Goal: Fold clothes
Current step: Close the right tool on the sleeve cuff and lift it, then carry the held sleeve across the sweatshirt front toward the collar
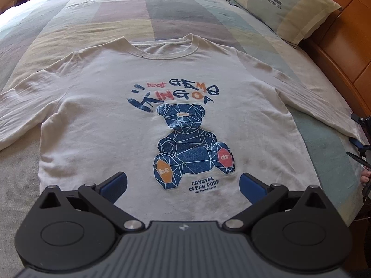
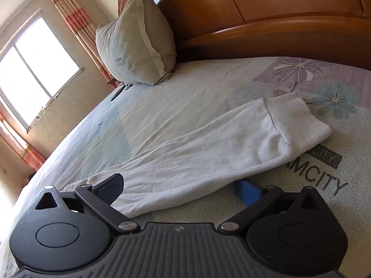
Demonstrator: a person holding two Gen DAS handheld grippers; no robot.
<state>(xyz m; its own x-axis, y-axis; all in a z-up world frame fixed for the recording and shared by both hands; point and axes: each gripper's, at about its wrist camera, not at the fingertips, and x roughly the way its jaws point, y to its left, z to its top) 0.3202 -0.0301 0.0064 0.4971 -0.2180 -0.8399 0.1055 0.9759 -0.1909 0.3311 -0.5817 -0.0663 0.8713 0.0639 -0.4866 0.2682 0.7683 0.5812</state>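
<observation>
Left wrist view: I see the shirt [image 1: 143, 120] lying flat and front-up on the bed [image 1: 69, 23], collar at the far side, hem near. Its sleeves run out to left and right. A blue bear print [image 1: 190, 146] sits at the chest. My left gripper [image 1: 183, 185] hangs over the near hem with its jaws spread wide and nothing between them. A pillow [image 1: 285, 7] lies far right, against the wooden headboard [image 1: 343, 53]. Part of the other gripper shows at the right edge.

Right wrist view: I see one sleeve [image 2: 197, 153] stretched across the sheet, its ribbed cuff [image 2: 299, 122] at the far right. My right gripper [image 2: 183, 187] is spread wide, empty, over the sleeve's near part. The left finger [image 2: 113, 187] overlaps the cloth; whether it touches, I cannot tell. A pillow [image 2: 136, 46] leans on the headboard [image 2: 266, 23] at the far side; a window [image 2: 32, 69] is at left.
</observation>
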